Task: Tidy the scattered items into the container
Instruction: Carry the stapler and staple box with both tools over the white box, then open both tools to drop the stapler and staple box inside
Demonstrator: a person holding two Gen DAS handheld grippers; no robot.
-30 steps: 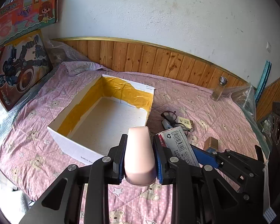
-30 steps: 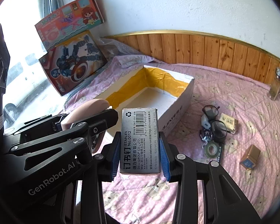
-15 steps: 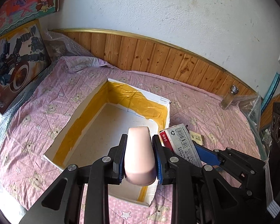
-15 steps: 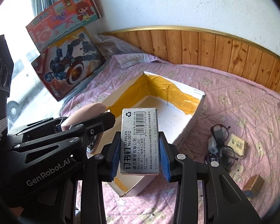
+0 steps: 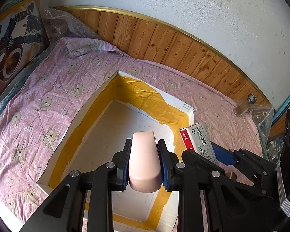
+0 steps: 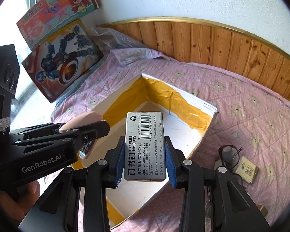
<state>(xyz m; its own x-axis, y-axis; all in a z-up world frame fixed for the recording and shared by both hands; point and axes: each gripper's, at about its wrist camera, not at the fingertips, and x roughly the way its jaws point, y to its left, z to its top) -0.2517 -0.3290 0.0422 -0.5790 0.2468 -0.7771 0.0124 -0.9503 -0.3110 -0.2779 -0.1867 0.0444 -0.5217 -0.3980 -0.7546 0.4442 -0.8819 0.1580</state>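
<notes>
Two grippers are held over one open white box point(image 5: 98, 104), its inner walls lined with yellow tape; the box sits on a pink bear-print quilt point(image 5: 54, 81) on a bed. The visible floor of the box is bare white.

The left gripper point(image 5: 144, 160), centre bottom of its own view, has its blue-padded fingers point(image 5: 125, 166) closed on a pale pink object point(image 5: 144, 158) with a rounded end, held above the box interior. The right gripper point(image 6: 145, 160), centre bottom of its view, has its fingers clamped on a grey staples box point(image 6: 145, 145) with a barcode, held over the near right part of the white box point(image 6: 191, 100).

Items outside the box, shown only in the right wrist view: a pair of glasses point(image 6: 229, 152) and a small tan packet point(image 6: 247, 171) on the quilt at lower right, well apart from the box wall. That view also shows the left gripper point(image 6: 90, 133) from the side at left, with a metal part under the pink object point(image 6: 83, 118).

The left wrist view alone shows the red side of the staples box point(image 5: 198, 141) at right and a small glass jar point(image 5: 245, 106) near the wooden wall panel point(image 5: 164, 42).
</notes>
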